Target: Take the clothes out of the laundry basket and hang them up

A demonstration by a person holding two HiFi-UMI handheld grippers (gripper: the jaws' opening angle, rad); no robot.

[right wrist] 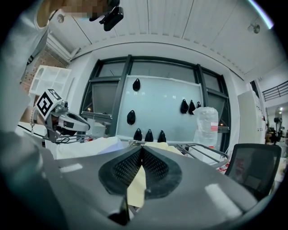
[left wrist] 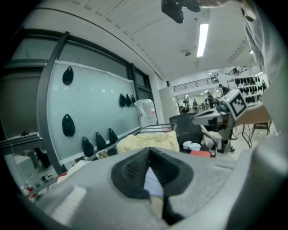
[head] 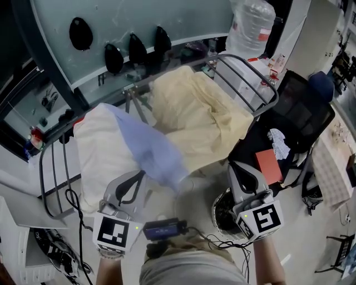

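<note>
A pale yellow cloth (head: 200,117) lies draped over the grey drying rack (head: 253,69). To its left a white cloth (head: 100,150) hangs on the rack with a light blue garment (head: 153,147) across it. My left gripper (head: 140,175) is shut just below the blue garment's lower edge, and blue fabric (left wrist: 153,184) shows through the gap behind its tips. My right gripper (head: 232,166) is shut beside the yellow cloth's lower corner, with nothing pinched at its tips (right wrist: 141,148). The laundry basket (head: 219,214) sits on the floor under the right gripper, mostly hidden.
A black office chair (head: 300,111) stands right of the rack with a red item (head: 270,164) and a crumpled white cloth (head: 277,142) on it. A large water bottle (head: 250,25) stands behind the rack. A glass wall (head: 167,16) closes the far side.
</note>
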